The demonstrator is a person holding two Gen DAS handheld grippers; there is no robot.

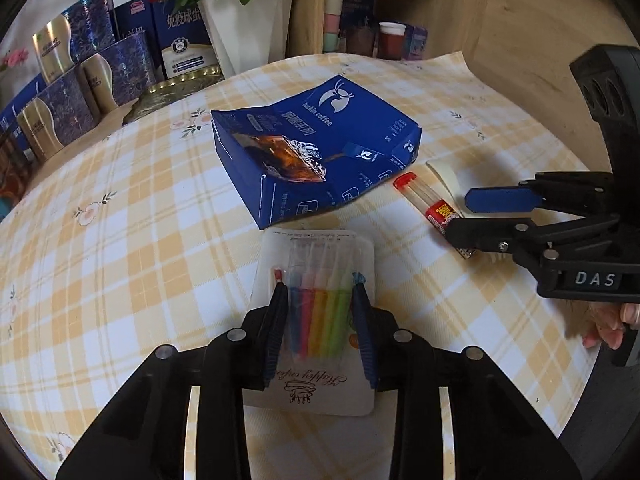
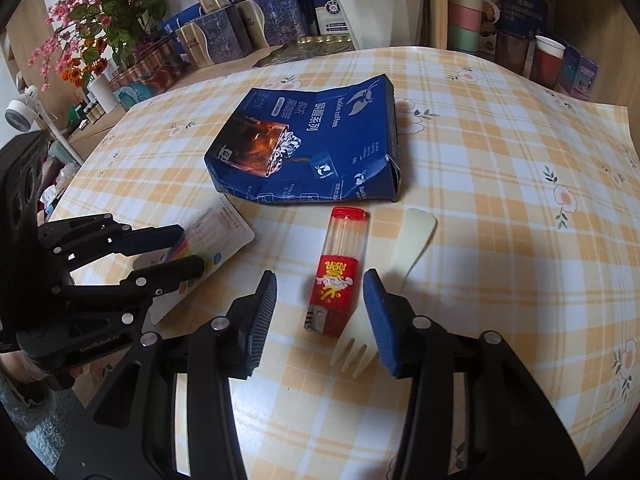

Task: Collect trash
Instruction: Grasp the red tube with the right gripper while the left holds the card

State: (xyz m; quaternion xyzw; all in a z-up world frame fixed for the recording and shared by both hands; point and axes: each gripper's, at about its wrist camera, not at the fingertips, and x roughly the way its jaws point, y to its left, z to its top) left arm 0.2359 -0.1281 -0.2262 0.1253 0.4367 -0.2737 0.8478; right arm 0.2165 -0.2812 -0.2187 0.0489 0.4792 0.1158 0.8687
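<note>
The candle pack (image 1: pixel 316 312), a flat white card with coloured candles under clear plastic, lies on the checked desk (image 1: pixel 120 240) between the fingers of the left gripper (image 1: pixel 320 320), whose narrow jaws sit against the blister's two sides. Only the right wrist view shows the plastic fork (image 2: pixel 400 264) whole, lying just beside the red-capped toothpick tube (image 2: pixel 340 264). Both lie between the half-open jaws of the right gripper (image 2: pixel 324 316); its pads stand clear of the tube, and one is close to the fork. Beyond them lies the flattened blue coffee box (image 2: pixel 308 148), near the desk's middle.
</note>
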